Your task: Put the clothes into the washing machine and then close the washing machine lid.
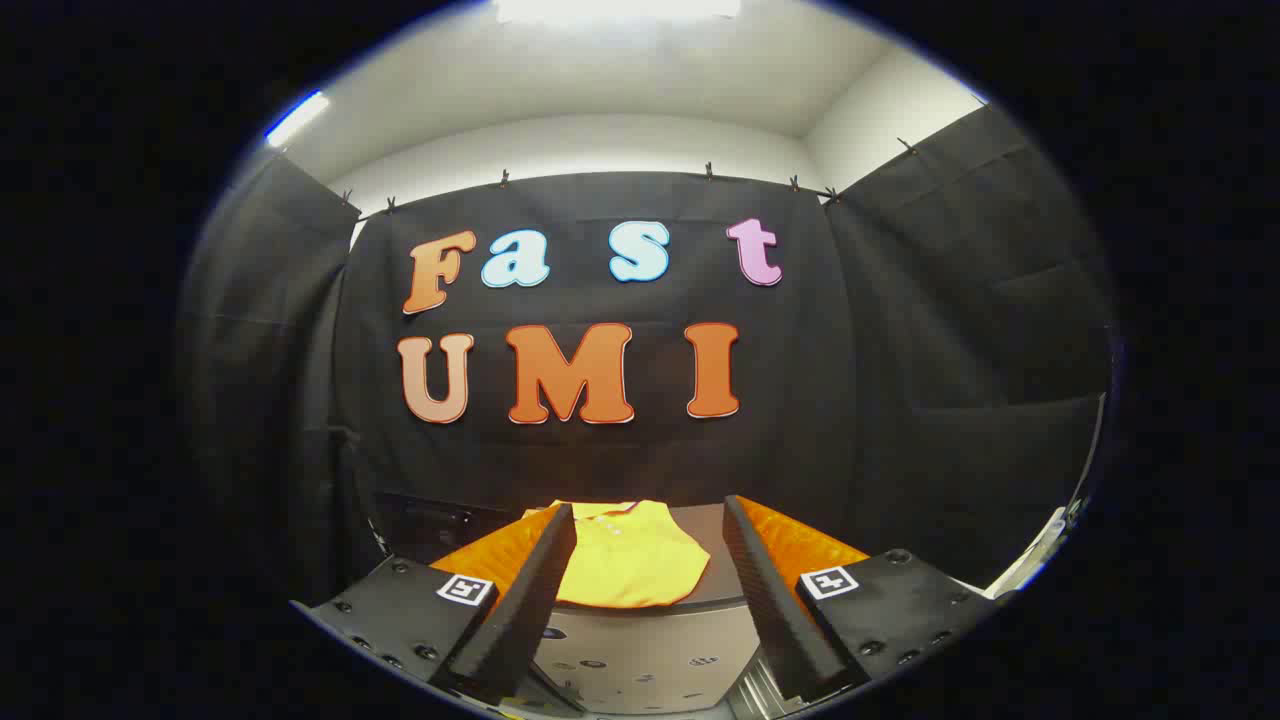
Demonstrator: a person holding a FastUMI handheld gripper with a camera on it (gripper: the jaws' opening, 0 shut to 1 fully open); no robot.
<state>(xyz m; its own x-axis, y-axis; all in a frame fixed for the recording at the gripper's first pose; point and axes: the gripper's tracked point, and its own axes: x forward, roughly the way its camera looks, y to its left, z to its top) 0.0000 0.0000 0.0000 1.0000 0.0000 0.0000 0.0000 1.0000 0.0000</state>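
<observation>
The claw (pixel 648 580) hangs with its two fingers spread wide apart and nothing between them; neither finger touches anything. It is held level and looks across the top of the appliance toward the booth's dark cloth wall.

Just ahead of the fingers, framed in the gap between them, lies a yellow garment (pixel 630 555). It looks like a small collared shirt, laid flat with its collar end toward the wall and its hem toward the claw. It rests on the grey top of the washing machine (pixel 650 650), whose pale front panel with a few small markings shows below the fingertips. The hem hangs a little over the near edge of that top. Whether the surface under the shirt is the lid itself, and whether that lid is open or down, cannot be told from here.

In my judgement the task is at its very start: the reach for the clothes, with nothing yet picked up and nothing yet in the drum. The next move calls for bringing the claw forward and down so that both fingers straddle a fold of the fabric near the hem, then closing on it. The cloth is thin and lies flat, so a shallow pinch may slip off.
</observation>
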